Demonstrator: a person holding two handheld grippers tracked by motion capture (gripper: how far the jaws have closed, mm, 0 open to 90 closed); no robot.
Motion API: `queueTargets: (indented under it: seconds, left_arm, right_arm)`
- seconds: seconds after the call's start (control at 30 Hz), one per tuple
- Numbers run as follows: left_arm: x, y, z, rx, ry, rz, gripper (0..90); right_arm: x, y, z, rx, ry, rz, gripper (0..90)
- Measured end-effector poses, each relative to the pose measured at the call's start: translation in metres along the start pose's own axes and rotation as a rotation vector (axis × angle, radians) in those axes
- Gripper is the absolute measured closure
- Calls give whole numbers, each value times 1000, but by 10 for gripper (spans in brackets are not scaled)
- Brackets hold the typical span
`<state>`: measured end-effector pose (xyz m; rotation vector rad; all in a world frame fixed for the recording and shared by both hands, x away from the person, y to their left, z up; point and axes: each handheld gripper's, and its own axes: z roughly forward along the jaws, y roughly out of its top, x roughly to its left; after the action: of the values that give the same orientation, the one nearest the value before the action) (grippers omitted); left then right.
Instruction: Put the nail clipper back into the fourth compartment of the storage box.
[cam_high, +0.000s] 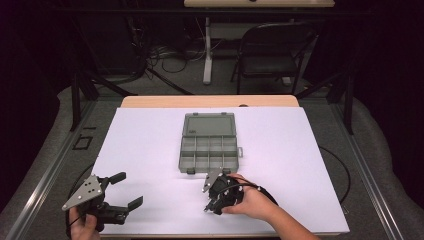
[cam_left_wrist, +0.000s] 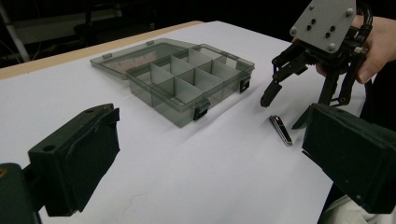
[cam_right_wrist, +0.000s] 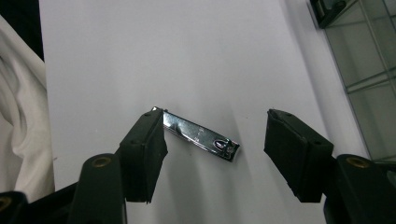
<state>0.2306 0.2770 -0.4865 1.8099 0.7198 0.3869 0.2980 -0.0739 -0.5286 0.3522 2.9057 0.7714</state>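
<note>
Right gripper (cam_right_wrist: 212, 156) hangs wide open astride a nail clipper (cam_right_wrist: 201, 135) lying flat on the white sheet, just short of the open compartment box (cam_high: 209, 142). Lengthwise closure risks skidding it. Left gripper (cam_high: 124, 190) gapes empty.

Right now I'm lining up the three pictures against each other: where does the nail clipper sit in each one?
High view: hidden under the right gripper.
Left gripper view: nail clipper lies right of centre on the white sheet, below that gripper.
Right gripper view: centre, between the open jaws.
Shared landmark: the grey compartment box.
</note>
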Motion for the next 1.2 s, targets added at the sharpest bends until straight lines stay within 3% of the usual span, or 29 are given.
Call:
queueTargets:
  seconds: [0.3,0.53,1.2]
  left_arm:
    - [0,0,1,4,-1,-2,35]
    - [0,-1,1,10,-2,-3,36]
    - [1,-1,1,13,5,-2,40]
  right_arm:
    - [1,0,4,-10,19,-17,406]
    - [2,-1,9,30,37,-16,406]
    - [1,-1,13,40,61,-24,420]
